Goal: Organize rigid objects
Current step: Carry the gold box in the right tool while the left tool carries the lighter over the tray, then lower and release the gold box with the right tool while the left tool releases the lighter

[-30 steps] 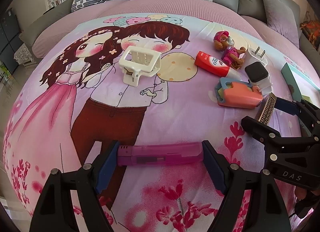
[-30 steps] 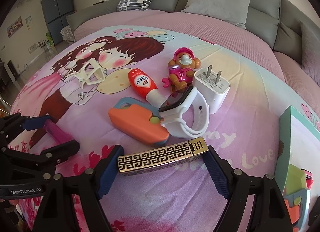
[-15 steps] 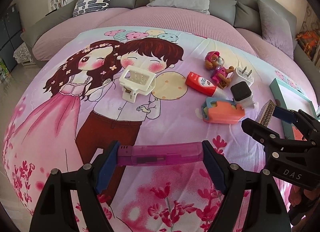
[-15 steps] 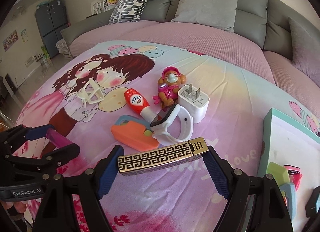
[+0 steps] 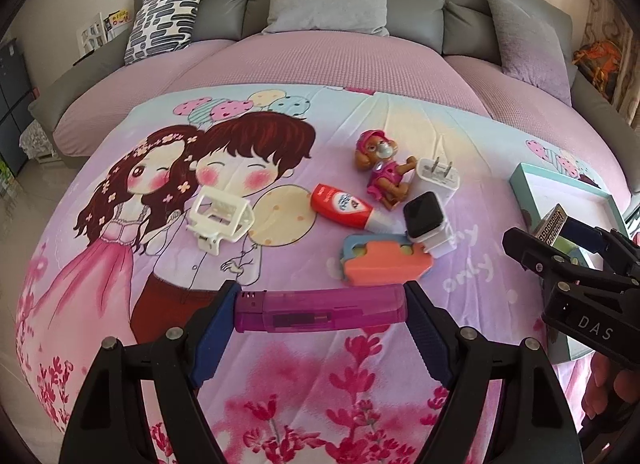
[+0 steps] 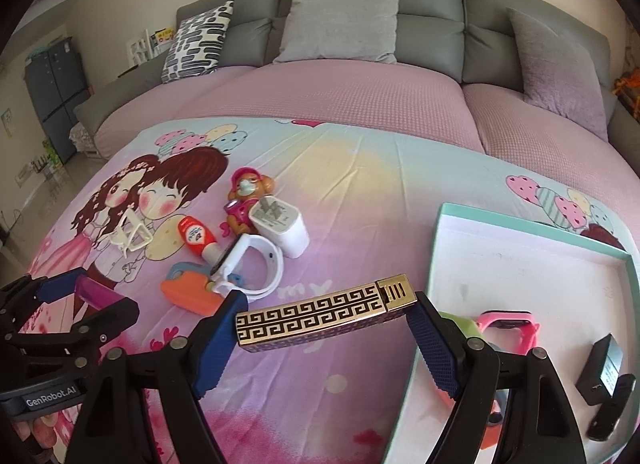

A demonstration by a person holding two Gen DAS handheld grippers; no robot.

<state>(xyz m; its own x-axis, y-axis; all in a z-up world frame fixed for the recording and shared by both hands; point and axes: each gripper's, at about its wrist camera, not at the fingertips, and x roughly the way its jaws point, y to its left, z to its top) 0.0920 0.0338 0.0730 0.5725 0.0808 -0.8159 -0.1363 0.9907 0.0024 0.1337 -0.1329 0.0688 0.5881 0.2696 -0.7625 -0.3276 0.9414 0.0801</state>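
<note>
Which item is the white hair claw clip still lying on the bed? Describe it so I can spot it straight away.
On the cartoon bedspread, find the printed boy and girl. The white hair claw clip lies on the boy's chest below his chin, left of the red tube. It is the only openwork white piece, lying apart from the cluster.

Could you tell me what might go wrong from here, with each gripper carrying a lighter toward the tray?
1. The gold patterned lighter is pinched only by its ends in the right gripper, already tilted; it could pivot or slip out.
2. The teal tray already holds a pink watch and a black device; a drop could land on them.
</note>
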